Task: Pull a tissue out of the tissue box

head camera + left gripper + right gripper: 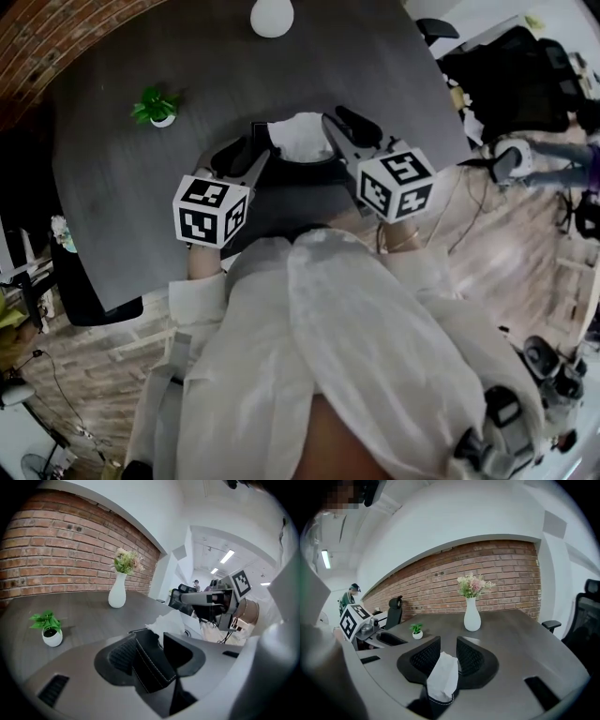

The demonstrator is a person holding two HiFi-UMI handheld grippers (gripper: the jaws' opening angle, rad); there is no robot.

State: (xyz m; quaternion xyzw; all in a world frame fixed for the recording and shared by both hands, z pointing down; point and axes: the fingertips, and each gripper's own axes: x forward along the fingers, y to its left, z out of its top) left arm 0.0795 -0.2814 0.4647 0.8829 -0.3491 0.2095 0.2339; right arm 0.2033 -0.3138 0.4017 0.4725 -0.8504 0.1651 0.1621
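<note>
A black stitched tissue box (298, 192) sits on the dark grey table (141, 187) near its front edge, with a white tissue (300, 137) sticking up from its top. In the left gripper view the box (152, 667) lies between the wide-spread jaws of my left gripper (151, 640), and the tissue (171, 623) shows past it. The pads do not visibly press the box. My right gripper (447, 641) stands half open around the upright tissue (443, 679) without squeezing it. In the head view the left gripper (246, 142) is left of the tissue and the right gripper (339, 118) right of it.
A small potted plant (155, 108) stands at the table's left. A white vase (272, 17) with flowers (474, 585) stands at the far edge. Black office chairs (511, 61) and cables fill the floor to the right. Another dark chair (94, 300) sits by the table's left corner.
</note>
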